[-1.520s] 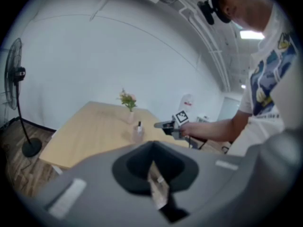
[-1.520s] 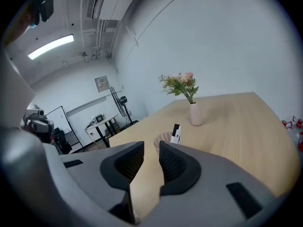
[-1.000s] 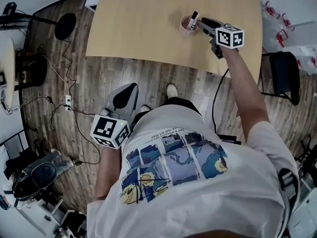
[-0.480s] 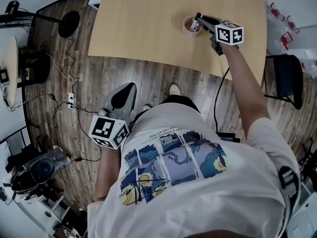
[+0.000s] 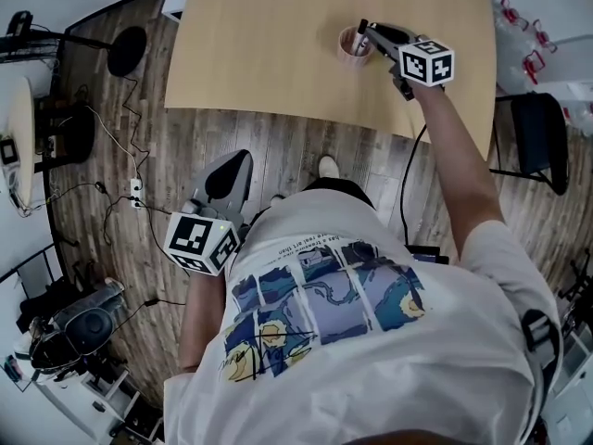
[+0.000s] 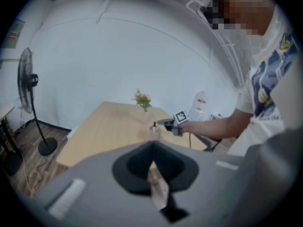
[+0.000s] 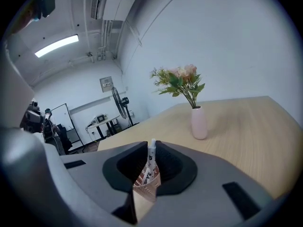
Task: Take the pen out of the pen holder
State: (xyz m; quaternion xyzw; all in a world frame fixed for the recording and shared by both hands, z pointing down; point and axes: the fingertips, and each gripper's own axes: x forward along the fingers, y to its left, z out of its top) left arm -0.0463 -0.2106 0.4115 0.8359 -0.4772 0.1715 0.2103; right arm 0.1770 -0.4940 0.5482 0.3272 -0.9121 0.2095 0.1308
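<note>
Pen (image 7: 151,156) upright in holder (image 7: 145,187), cap end up, leaning slightly against the rim. White barrel with dark print; top part clear above the rim, lower part hidden inside. Holder a small patterned cup, near the far right part of table (image 5: 259,63), with pen (image 5: 362,31) sticking out of holder (image 5: 353,46) in the head view.

Right gripper (image 7: 151,148) level with the exposed barrel, jaws closing, pen between them; pads look just in contact on both sides, no clear gap left. Same gripper (image 5: 370,31) seen from above, reached out over the table edge.

Left gripper (image 6: 152,148) jaws together, nothing between them. Held low beside the body, well apart from the table (image 5: 237,163).

Handling, judged: pen light, stiff, smooth plastic, so likely to slip or pivot under a weak pinch. Best hold on the barrel just above the rim, square across, not on the tapered tip. Holder light too and unsecured; may ride up or tip if the pen drags on the rim. Straight upward lift called for.

Vase (image 7: 199,122) with flowers farther back, well apart from the holder.
</note>
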